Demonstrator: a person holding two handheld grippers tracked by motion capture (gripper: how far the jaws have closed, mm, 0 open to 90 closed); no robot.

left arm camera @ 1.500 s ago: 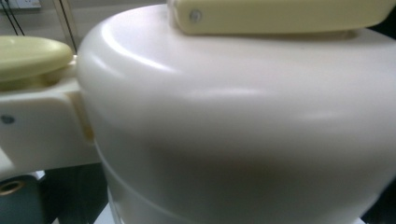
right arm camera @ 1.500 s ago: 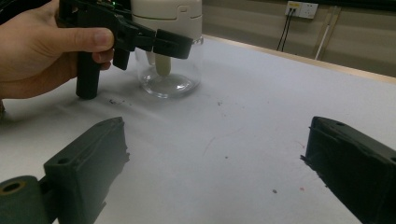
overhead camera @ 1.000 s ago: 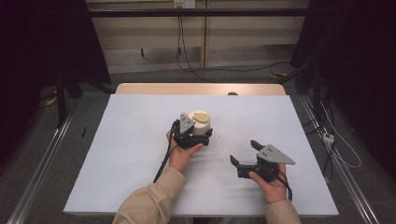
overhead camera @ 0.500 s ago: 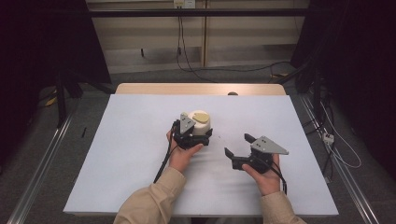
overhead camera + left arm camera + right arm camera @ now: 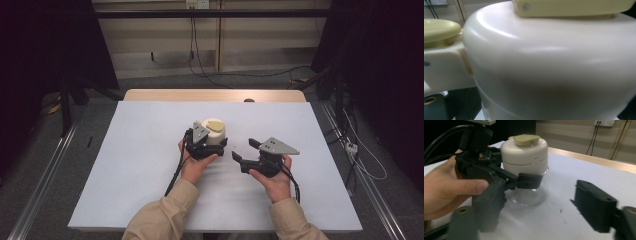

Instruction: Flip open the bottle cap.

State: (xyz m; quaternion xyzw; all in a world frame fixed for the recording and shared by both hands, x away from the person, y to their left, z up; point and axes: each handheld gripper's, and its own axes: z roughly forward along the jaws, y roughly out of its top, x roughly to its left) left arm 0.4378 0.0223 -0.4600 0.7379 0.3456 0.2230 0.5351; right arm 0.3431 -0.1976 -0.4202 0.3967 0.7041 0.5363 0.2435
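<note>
**Two hand-held grippers and one lidded jar on a white table**

Item 1, left: left gripper [image 5: 206,145], held in the person's left hand [image 5: 196,165] near the middle of the table [image 5: 140,165]. Its jaws are clamped on the jar; in the right gripper view one black pad presses against the jar's side just below the cream top. A black cable trails from it toward the sleeve.

Item 2, centre: jar [image 5: 215,132], standing upright on the white surface, just beyond the left hand. Clear lower body, cream upper housing [image 5: 524,153], pale yellow cap [image 5: 526,139] on top. In the left gripper view the cream housing [image 5: 549,62] sits very close to the camera.

Item 3, right: right gripper [image 5: 246,153], held in the person's right hand [image 5: 274,177], near the jar but apart from it, jaws pointing toward it. The jaws stand apart with nothing between them, and have just been closing. A grey three-cornered plate [image 5: 278,146] sits on top.
</note>
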